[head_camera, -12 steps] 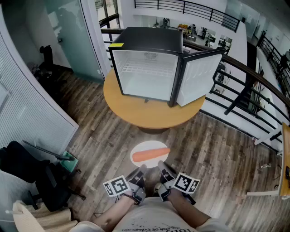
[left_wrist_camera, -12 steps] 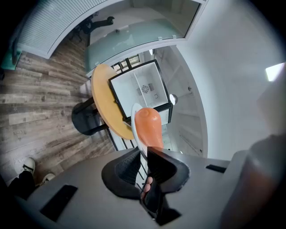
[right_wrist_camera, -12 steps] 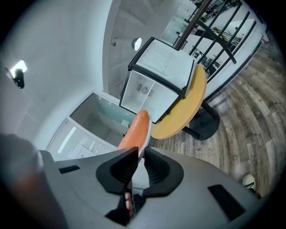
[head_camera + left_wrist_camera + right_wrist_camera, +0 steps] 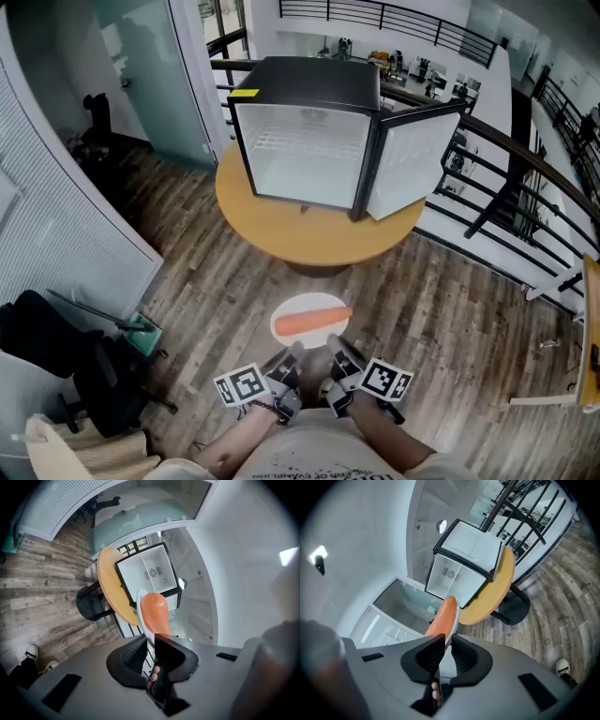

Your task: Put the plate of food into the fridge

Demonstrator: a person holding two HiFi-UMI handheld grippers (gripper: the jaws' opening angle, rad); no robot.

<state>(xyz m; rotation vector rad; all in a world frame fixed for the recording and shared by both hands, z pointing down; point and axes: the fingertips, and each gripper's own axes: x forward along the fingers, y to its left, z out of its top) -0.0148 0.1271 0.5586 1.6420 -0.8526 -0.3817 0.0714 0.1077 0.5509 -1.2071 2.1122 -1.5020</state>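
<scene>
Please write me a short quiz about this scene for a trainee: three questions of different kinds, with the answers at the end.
1. True or false: the door of the fridge stands open.
2. What grips the plate? A) the left gripper only; B) the right gripper only; C) both.
3. Fill in: the fridge stands on a round ___.
Key: 1 true; 2 C; 3 table.
</scene>
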